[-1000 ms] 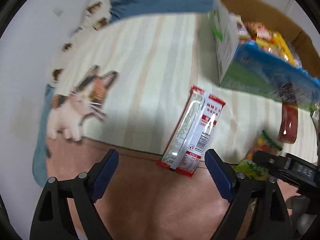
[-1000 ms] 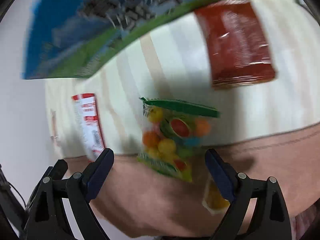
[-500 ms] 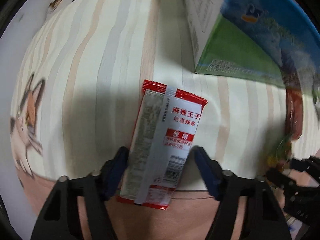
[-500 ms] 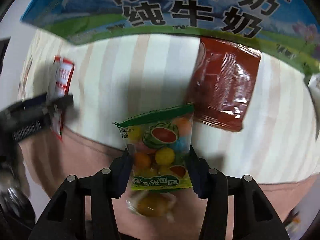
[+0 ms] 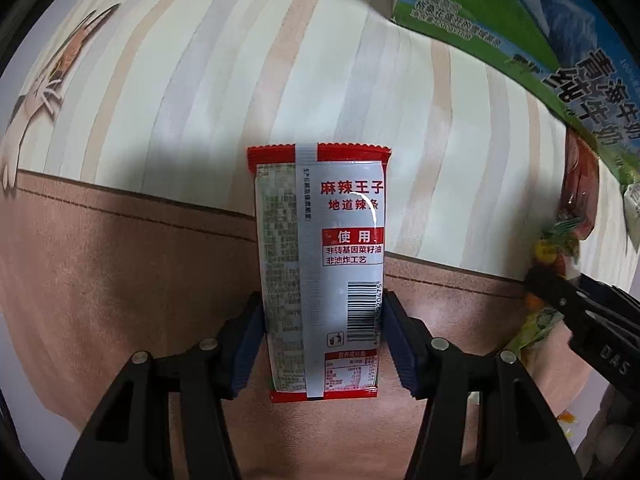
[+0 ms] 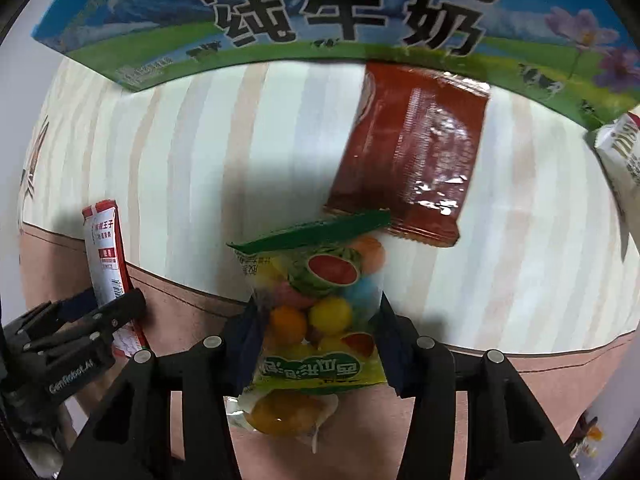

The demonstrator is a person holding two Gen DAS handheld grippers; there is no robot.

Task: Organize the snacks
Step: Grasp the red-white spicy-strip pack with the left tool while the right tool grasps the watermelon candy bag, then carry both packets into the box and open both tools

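Observation:
My left gripper is shut on a red and white snack packet, its pads pressing both long edges near the barcode end. My right gripper is shut on a clear bag of coloured gum balls with a green top seal. The snack packet also shows at the left of the right wrist view, held by the left gripper. The gum ball bag shows at the right edge of the left wrist view, held by the right gripper.
A blue and green milk carton box stands close ahead; it also shows at the top right of the left wrist view. A dark red packet lies on the striped cloth by the box. A white packet lies at the right. A small orange sweet packet lies under the right gripper.
Both grippers have moved onto their packets and closed: the left on the red and white snack packet, the right on the gum ball bag. Both were open a second ago.

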